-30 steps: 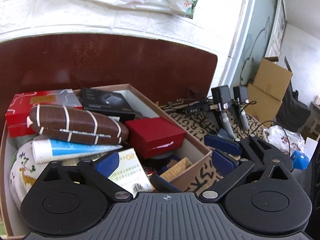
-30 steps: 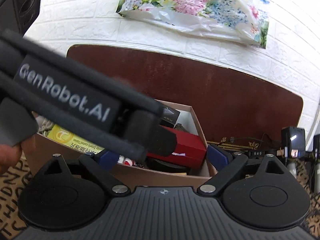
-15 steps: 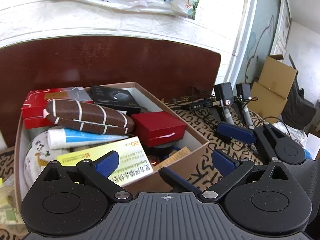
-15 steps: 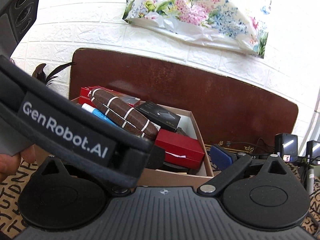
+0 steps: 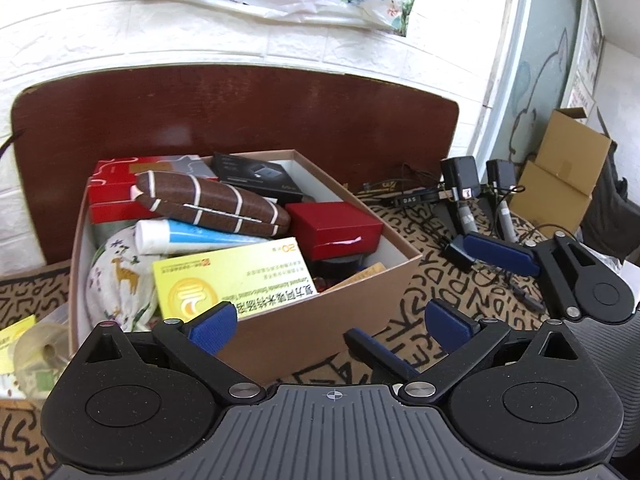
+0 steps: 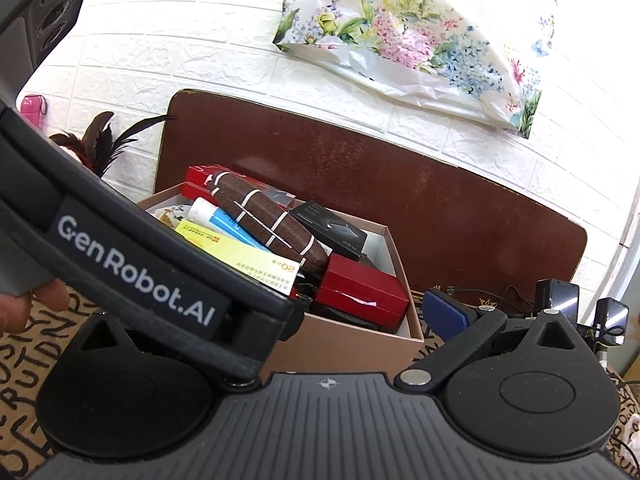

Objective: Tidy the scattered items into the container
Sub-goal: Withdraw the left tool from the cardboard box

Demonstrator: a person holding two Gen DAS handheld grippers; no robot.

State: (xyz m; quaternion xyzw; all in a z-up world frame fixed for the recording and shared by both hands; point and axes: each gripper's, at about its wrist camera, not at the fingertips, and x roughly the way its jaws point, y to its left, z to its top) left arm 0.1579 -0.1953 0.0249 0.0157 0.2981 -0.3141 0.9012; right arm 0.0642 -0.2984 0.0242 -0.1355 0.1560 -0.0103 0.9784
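Cardboard box (image 5: 320, 320): tan outside, white inside, rectangular, open top, sitting on a black-and-tan letter-print mat (image 5: 432, 280) in front of a glossy dark-brown board (image 5: 240, 112). Box is packed full. On top lies a brown woven case (image 5: 212, 204), oblong with white stripes, resting across a white-and-blue tube (image 5: 188, 236). Below that a flat yellow card box (image 5: 236, 276), glossy, printed text too small to read. Small red hinged box (image 5: 334, 228) at the right side, black carton (image 5: 256, 176) at the back, red-and-silver box (image 5: 120, 176) back left, white cloth with a deer print (image 5: 120, 280) front left. Items under the red box are in shadow, can't identify.

Outside the box, left edge: a clear tape roll (image 5: 40, 352), partly cut off.

Left gripper (image 5: 332, 320): blue pads wide apart, nothing between them, aimed down at the box's near corner. Right gripper (image 5: 452, 284): jaws opening, nearly full width, empty, sits right of the box over the mat. In the right wrist view its left finger is hidden behind the left gripper's black body; only fingertips of the person's hand (image 6: 36, 300) show.
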